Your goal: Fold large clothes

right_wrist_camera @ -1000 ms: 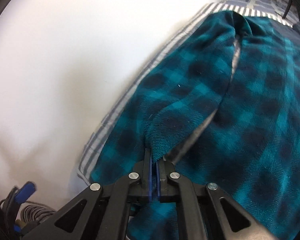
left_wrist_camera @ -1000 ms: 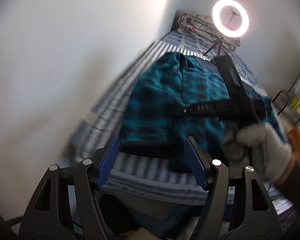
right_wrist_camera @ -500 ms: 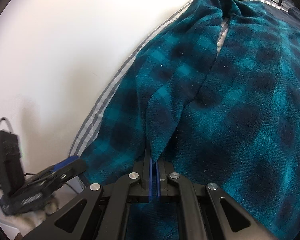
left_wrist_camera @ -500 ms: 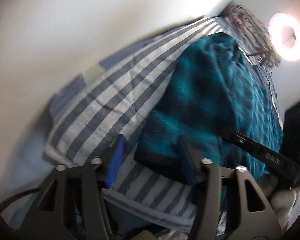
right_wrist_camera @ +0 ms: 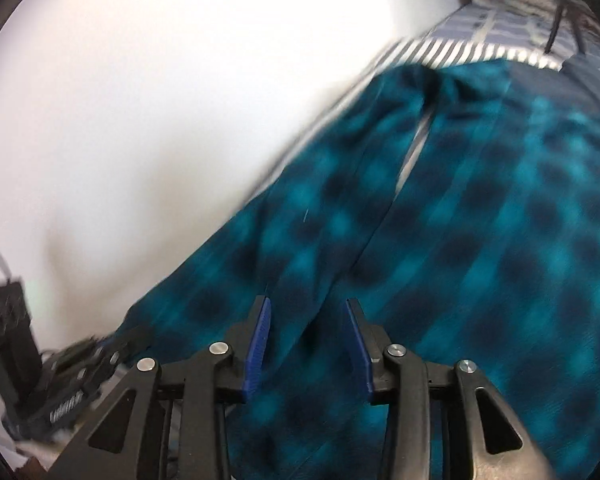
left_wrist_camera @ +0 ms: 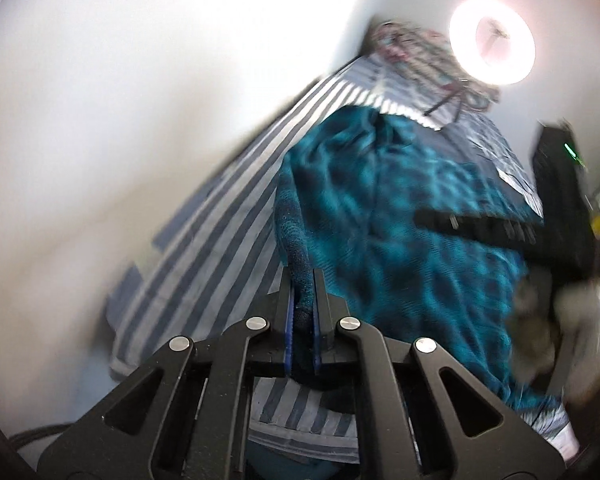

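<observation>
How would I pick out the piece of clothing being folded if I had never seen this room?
Find the bed with the blue-and-white striped sheet that runs along the white wall. The teal plaid fleece garment lies spread over most of it, one edge pinched in the left gripper. It alone is fuzzy, with dark checks on teal; the sheet has stripes and the folded quilt at the far end is pinkish.

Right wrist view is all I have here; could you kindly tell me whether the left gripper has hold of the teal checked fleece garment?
Observer: Yes, the left gripper is shut on a dark-edged fold of the teal checked fleece garment.
Operator: Thank you. What lies under it on that side?
Observer: A blue-and-white striped bedsheet, running along the white wall.
Operator: Is anything lit at the far end?
Observer: A glowing round ring light stands there, above a folded patterned quilt.
</observation>
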The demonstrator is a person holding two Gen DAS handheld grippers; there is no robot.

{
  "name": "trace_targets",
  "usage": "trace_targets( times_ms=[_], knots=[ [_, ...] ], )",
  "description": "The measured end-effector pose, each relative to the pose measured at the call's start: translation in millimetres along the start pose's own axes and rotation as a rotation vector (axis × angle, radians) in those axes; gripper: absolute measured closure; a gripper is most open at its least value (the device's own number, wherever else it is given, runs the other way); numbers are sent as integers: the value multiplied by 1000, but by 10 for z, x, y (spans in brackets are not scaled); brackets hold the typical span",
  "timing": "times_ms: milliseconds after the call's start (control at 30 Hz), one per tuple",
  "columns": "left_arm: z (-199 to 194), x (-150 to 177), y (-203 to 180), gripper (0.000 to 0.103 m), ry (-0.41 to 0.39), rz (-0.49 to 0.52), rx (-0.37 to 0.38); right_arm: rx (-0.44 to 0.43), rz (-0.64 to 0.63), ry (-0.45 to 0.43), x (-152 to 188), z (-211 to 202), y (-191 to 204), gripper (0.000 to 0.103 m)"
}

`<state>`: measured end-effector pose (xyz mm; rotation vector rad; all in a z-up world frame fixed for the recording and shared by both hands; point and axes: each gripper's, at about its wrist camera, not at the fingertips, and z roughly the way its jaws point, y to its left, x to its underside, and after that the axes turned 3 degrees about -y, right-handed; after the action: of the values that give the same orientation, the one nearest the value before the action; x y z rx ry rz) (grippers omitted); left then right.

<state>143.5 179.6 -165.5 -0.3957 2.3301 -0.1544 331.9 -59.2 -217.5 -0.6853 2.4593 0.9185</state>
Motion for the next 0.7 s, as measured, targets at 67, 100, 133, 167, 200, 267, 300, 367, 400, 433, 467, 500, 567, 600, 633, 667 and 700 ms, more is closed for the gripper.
trace_targets(
  times_ms=[67, 100, 133, 167, 200, 267, 300, 367, 400, 433, 467, 500, 567, 600, 633, 667, 700],
  knots=[
    [-77, -47, -60, 99, -17, 35, 11, 10, 15, -18, -222, -58, -57, 63],
    [-116, -69, -102, 99, -20, 62, 20, 21, 9, -23, -340, -59, -53, 63],
    [-149, -71, -126, 99, -25, 77, 27, 29, 3, -23, -405, -30, -30, 62],
    [-173, -72, -146, 99, -30, 90, 35, 39, -2, -17, -512, 5, -9, 61],
    [-198, -63, -143, 99, -33, 100, 44, 45, -7, -5, -632, 57, 15, 59],
    [-240, -59, -166, 99, -40, 104, 66, 61, -6, 10, -824, 217, 53, 53],
    [-262, -44, -161, 99, -44, 103, 76, 73, 0, 20, -920, 315, 84, 52],
    [-245, -50, -199, 99, -41, 107, 91, 84, 20, 53, -1152, 491, 108, 49],
    [-199, -65, -239, 99, -36, 112, 100, 94, 19, 64, -1261, 570, 155, 49],
    [-187, -67, -251, 99, -34, 117, 104, 102, 15, 71, -1302, 636, 191, 49],
    [-170, -77, -260, 99, -36, 119, 104, 111, 3, 89, -1383, 765, 241, 49],
    [-161, -82, -262, 99, -37, 119, 107, 122, -11, 113, -1460, 902, 298, 49],
    [-140, -92, -296, 99, -36, 128, 113, 156, -27, 160, -1553, 1128, 368, 50],
    [-137, -95, -309, 99, -38, 134, 114, 194, -40, 180, -1593, 1254, 399, 50],
    [-144, -98, -328, 99, -42, 143, 117, 216, -49, 190, -1614, 1328, 414, 50],
    [-159, -91, -346, 99, -46, 150, 120, 241, -60, 207, -1638, 1431, 428, 50],
    [-183, -85, -357, 99, -51, 157, 123, 272, -68, 227, -1652, 1537, 428, 50]
  ],
)
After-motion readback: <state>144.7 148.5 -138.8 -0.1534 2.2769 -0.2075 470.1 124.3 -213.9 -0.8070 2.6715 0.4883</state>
